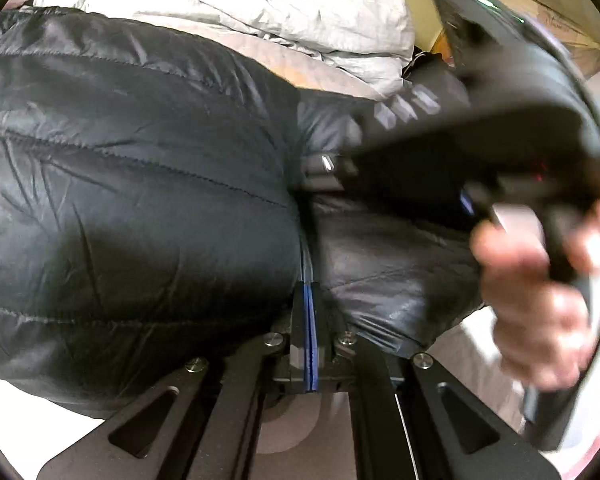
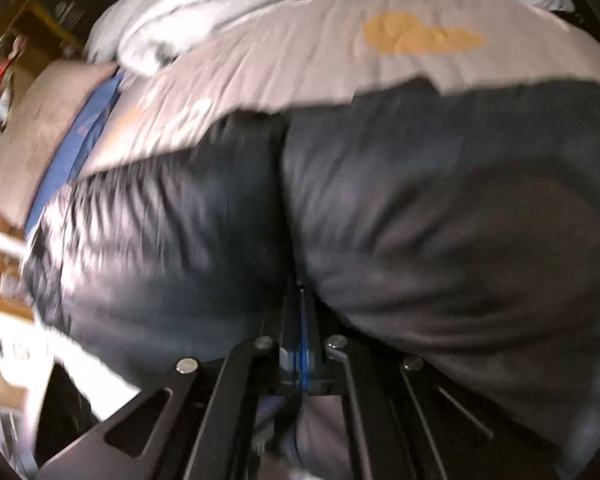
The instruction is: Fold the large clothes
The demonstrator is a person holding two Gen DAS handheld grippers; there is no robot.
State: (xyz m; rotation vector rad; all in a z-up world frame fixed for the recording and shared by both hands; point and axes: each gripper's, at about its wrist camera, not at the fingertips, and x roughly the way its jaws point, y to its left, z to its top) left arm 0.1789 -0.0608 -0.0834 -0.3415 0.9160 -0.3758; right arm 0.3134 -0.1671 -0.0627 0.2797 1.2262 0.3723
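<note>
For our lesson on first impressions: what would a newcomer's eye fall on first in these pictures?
A shiny black puffer jacket fills the middle of both views, bulging around each gripper. The left gripper and the right gripper are both shut on its fabric. Behind it lies a grey bedsheet with an orange patch, and in the left view the right hand shows at the right edge.

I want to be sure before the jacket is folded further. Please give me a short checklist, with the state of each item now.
1. Left gripper shut on the black puffer jacket: ok, fabric sits between the closed fingers.
2. Right gripper shut on the jacket: ok.
3. Grippers apart from each other: ok, though the right one crosses close in the left view.
4. Bedsheet free beyond the jacket: ok.
5. Crumpled duvet away from the jacket: cannot tell.
6. Sleeves tucked in: cannot tell.
</note>
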